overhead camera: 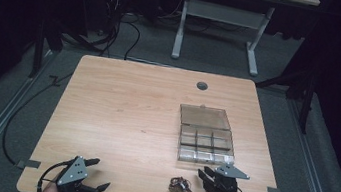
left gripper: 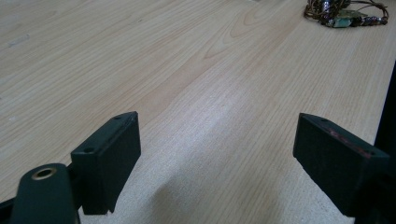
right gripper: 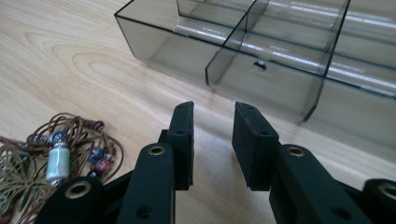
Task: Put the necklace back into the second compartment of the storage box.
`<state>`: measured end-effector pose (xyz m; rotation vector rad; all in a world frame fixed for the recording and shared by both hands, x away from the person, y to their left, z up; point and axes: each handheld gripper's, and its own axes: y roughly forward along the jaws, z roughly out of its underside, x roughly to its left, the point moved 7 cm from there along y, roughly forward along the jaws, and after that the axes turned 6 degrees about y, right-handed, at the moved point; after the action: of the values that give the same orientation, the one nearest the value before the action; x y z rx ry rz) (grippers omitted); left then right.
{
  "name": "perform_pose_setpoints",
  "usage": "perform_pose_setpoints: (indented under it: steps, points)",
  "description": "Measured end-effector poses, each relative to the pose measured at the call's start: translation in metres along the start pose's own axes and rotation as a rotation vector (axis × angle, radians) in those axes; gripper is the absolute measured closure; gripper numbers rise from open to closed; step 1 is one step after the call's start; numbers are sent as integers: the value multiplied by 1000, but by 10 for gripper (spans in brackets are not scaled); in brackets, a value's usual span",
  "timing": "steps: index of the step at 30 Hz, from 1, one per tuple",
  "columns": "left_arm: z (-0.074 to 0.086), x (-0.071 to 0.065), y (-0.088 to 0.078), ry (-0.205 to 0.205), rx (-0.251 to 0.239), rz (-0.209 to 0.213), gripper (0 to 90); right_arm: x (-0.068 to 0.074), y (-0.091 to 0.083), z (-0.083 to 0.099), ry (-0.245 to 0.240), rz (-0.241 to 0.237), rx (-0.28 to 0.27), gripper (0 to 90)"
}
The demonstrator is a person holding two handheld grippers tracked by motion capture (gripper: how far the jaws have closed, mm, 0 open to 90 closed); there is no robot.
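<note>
A clear smoky plastic box (overhead camera: 205, 141) with several compartments lies on the right of the wooden table (overhead camera: 126, 110), its lid folded back behind it. A tangle of brown cord with beads and a brass pendant (overhead camera: 180, 187) rests near the front edge. My right gripper (overhead camera: 204, 174) sits just right of that beaded cord and just in front of the box. Its jaws are a little apart with nothing between them (right gripper: 212, 112), pointing at the box wall (right gripper: 261, 74), and the beaded cord (right gripper: 56, 158) lies to their left. My left gripper (overhead camera: 102, 173) is wide open at the front left (left gripper: 217, 154) over bare wood.
A round cable hole (overhead camera: 202, 86) is at the table's far edge. The beaded cord (left gripper: 345, 14) lies far ahead in the left gripper view. Beyond the table are grey floor, cables and a white desk frame (overhead camera: 218, 27). Bare wood spans the table's left and middle.
</note>
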<state>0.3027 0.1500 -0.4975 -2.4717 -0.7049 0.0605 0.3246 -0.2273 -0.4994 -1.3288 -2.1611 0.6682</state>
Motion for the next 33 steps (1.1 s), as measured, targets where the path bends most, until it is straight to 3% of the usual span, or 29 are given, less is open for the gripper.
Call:
perform_pose_setpoints:
  steps: [11,14,19,22,26,33]
  points:
    - [0,0,0,-7,-1,4,155,3,-4,-1,-15,-7,-9,717]
    - [0,1,0,-9,-1,2,155,10,-8,-4,-31,-23,-21,783]
    - [0,1,0,-10,2,1,155,28,-14,-7,-51,-82,-34,839]
    - [0,1,0,-10,3,0,155,41,-14,-7,-89,-113,-28,876]
    - [0,1,0,-11,0,-3,155,59,-14,-5,-142,-139,-9,900]
    - [0,1,0,-13,0,-4,155,81,-9,6,-180,-203,39,900]
